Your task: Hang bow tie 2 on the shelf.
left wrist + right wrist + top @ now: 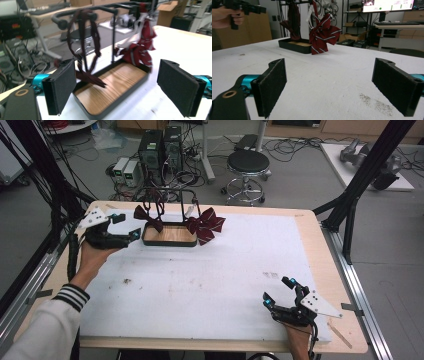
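Note:
A black wire stand with a wooden tray base [170,243] stands at the far middle of the white mat. Two bow ties hang from its top bar: a dark maroon one [148,216] on the left and a red white-striped one [206,224] on the right. My left gripper [129,226] is held open just left of the stand, nothing between its pads. In the left gripper view the tray [117,82], the dark tie [88,75] and the striped tie [140,48] sit close ahead. My right gripper [278,290] rests open near the mat's front right, far from the stand [295,46].
The white mat [215,270] covers most of the wooden table. Beyond the far edge are a stool [247,167], computer towers [160,150] and floor cables. A black frame post [367,170] rises at the right. Small dark specks [374,103] mark the mat near my right gripper.

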